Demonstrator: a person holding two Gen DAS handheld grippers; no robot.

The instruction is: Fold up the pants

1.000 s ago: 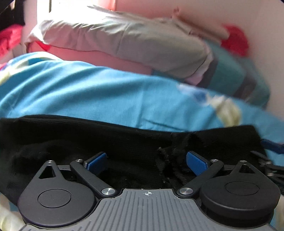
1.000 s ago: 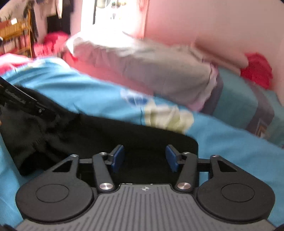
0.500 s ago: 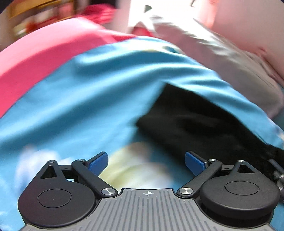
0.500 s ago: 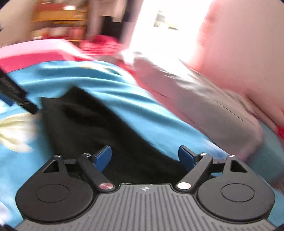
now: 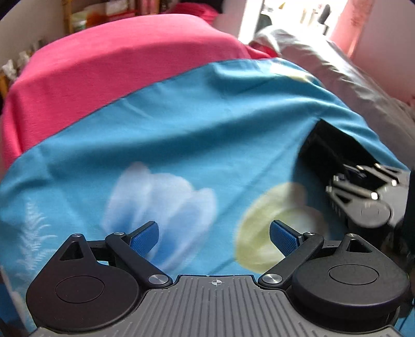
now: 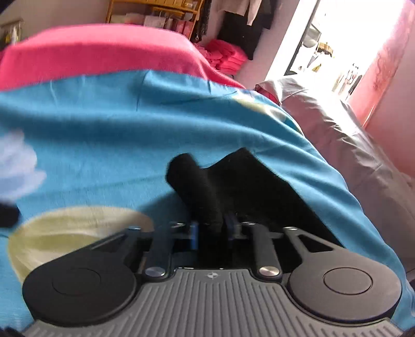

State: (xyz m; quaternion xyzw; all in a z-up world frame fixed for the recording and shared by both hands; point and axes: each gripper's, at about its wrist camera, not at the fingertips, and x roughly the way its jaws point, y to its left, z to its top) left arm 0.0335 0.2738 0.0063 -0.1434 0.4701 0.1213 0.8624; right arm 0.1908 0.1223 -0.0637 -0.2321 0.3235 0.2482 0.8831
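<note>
Two wrist cameras, low over the bed, both facing the pink blanket's end.

Left view rides close above the blue sheet [image 5: 181, 129], catching the right gripper [image 5: 363, 186] at its right edge; right view sits nearer the black pants [image 6: 233, 186]. Both share sheet, pink blanket [image 5: 116, 57] and grey pillow [image 6: 337, 134].

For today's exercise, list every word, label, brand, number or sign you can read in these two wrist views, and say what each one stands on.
No readable text in either view.
Left claw body: only a small crosshair mark, no letters.
Right claw body, shut on the black pants: only a small round emblem, no letters.
Shelf items behind the bed: too small and blurred to read.
Blue bedsheet: printed shapes only, no words.
</note>
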